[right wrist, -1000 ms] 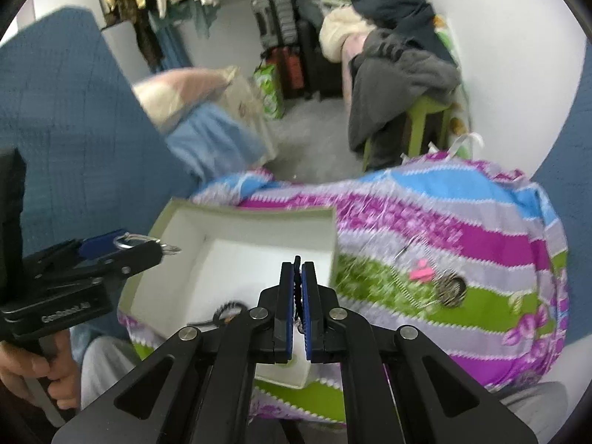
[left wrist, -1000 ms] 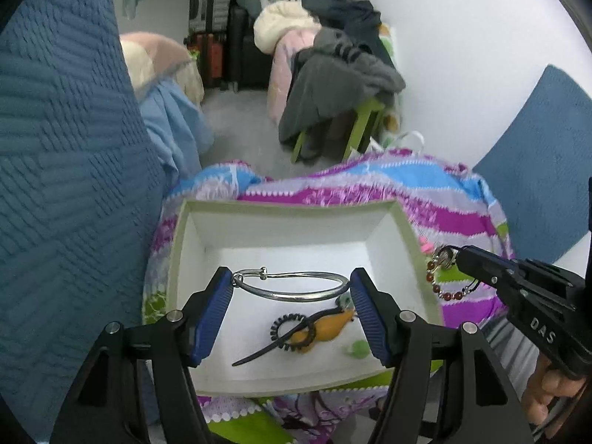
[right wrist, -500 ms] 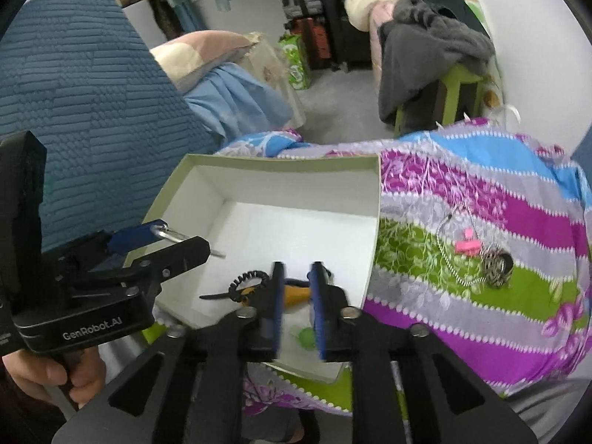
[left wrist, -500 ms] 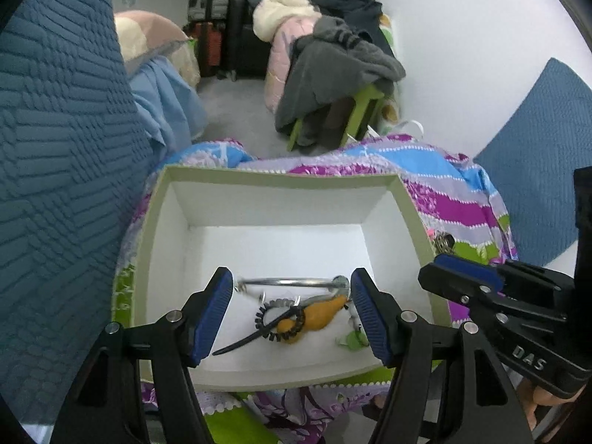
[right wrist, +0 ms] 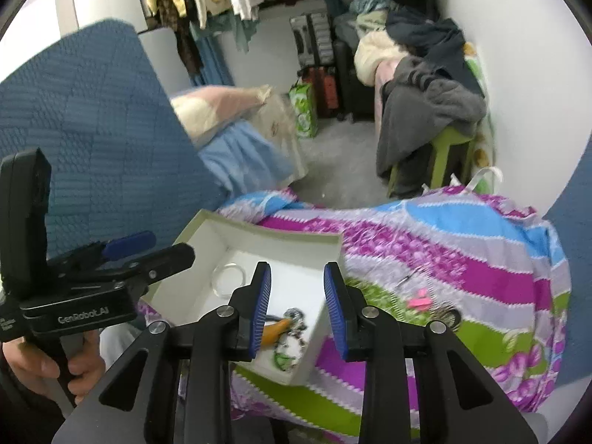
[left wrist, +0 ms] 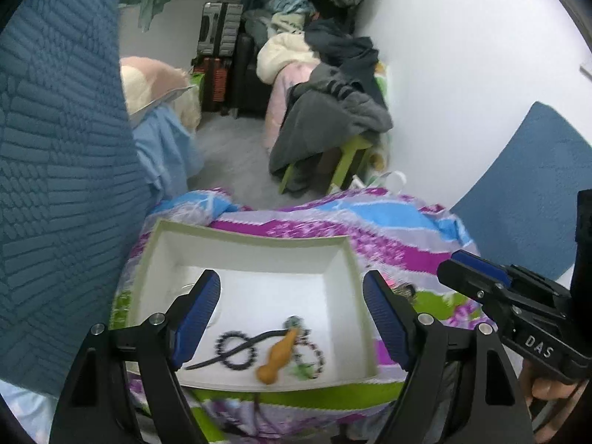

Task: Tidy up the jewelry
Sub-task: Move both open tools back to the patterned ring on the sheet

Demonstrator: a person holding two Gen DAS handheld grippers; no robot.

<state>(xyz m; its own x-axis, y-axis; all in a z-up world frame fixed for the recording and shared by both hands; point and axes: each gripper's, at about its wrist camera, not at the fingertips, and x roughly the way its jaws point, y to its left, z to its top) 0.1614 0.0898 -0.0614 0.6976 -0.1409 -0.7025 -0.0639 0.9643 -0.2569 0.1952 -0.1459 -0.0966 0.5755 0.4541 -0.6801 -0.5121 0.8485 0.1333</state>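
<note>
On the striped cloth (right wrist: 462,259) sits a white box (left wrist: 155,259), holding a silver bangle (right wrist: 229,277) at its far left, a black coil tie (left wrist: 236,351), an orange clip (left wrist: 279,355) and a beaded bracelet (left wrist: 310,355). Right of the box lie a pink clip (right wrist: 420,301) and a dark ring (right wrist: 449,316). Left tool (left wrist: 290,318) and right tool (right wrist: 298,310) both hang spread apart, empty, above the box.

Box on the bedspread, jewelry inside and beside it

The box (left wrist: 335,255) sits on the bedspread (left wrist: 407,229); in it a bangle (right wrist: 229,277) lies toward the far left, a hair stick (left wrist: 236,349), pendant (left wrist: 277,357) and beaded bracelet (left wrist: 310,351) near the front (bunched together). A chain (right wrist: 444,314) lies right of the box.
</note>
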